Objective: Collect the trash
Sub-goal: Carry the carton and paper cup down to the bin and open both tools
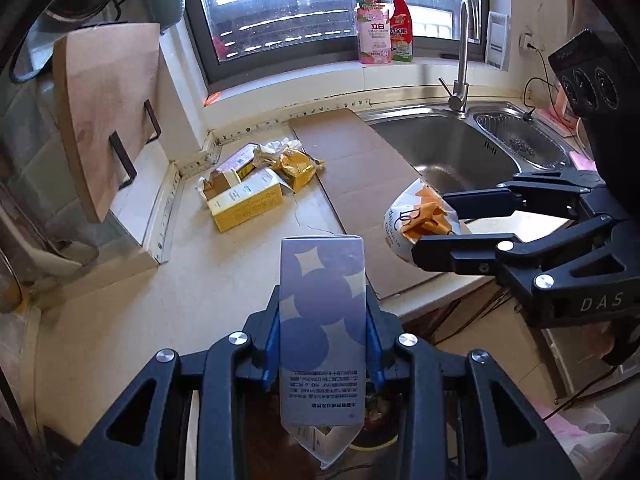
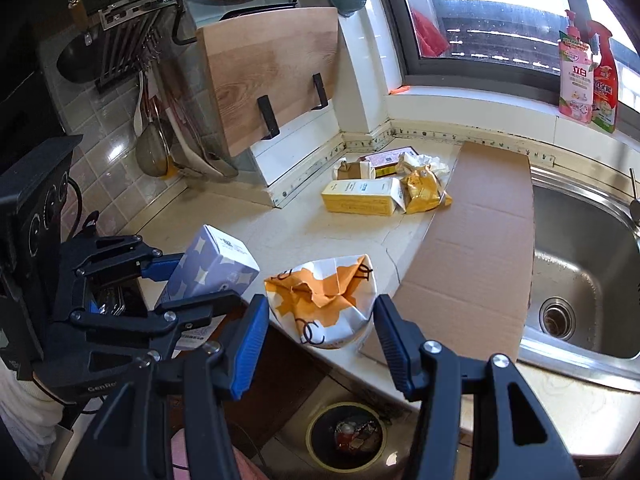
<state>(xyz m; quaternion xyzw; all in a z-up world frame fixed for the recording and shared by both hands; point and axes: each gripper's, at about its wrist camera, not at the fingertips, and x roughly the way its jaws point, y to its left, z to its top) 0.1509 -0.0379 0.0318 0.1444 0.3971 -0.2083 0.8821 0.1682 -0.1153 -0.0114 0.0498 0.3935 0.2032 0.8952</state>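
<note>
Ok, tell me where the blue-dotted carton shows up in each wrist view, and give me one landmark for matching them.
Left wrist view: the blue-dotted carton stands bottom centre, clamped between the left gripper jaws.
Right wrist view: the carton sits left of centre, tilted, in the same gripper.
Shared landmark: the yellow box lying on the counter near the corner.
</note>
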